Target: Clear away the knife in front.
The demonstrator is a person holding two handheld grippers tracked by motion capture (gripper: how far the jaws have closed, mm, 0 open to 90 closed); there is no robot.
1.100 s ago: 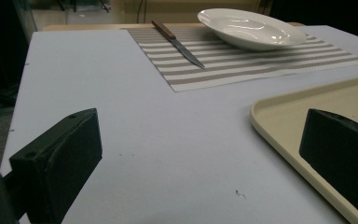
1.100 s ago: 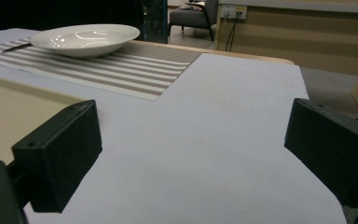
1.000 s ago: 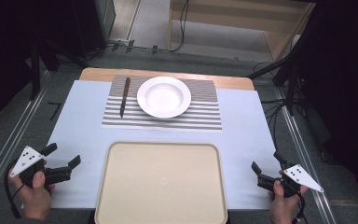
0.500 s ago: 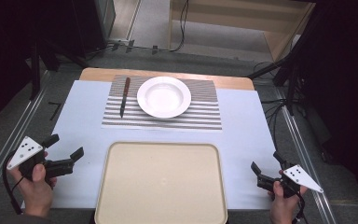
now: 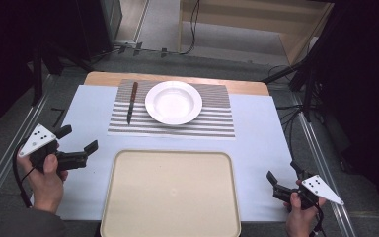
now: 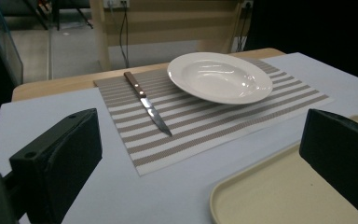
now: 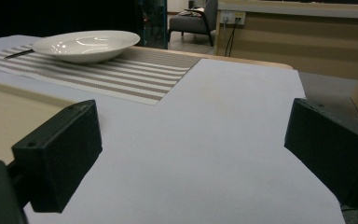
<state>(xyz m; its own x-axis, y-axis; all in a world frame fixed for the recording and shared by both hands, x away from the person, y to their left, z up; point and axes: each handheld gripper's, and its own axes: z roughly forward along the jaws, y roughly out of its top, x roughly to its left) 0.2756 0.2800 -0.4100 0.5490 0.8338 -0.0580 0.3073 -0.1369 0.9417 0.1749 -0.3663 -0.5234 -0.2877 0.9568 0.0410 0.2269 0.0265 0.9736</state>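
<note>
A white deep plate (image 5: pixel 173 102) sits on a grey-and-white striped placemat (image 5: pixel 212 123) at the back of the table. To its left on the mat lies a knife (image 5: pixel 132 102) with a brown wooden handle, blade toward me. My left gripper (image 5: pixel 79 139) hovers at the table's left, open and holding nothing, just left of the beige tray (image 5: pixel 170 197). In the left gripper view the knife (image 6: pixel 148 103) and plate (image 6: pixel 219 77) lie ahead between the spread jaws. At the front right corner my right gripper (image 5: pixel 282 172) stays low over the table, open with nothing in it.
The large beige tray with nothing on it takes up the front middle of the white table cover (image 5: pixel 256 133). A strip of wooden tabletop (image 5: pixel 246 87) shows behind the mat. Metal rails run along both table sides; cables and a wooden cabinet lie on the floor beyond.
My left gripper has moved forward and a little to the right, toward the mat and the tray's corner. The right gripper, plate and knife have not moved.
</note>
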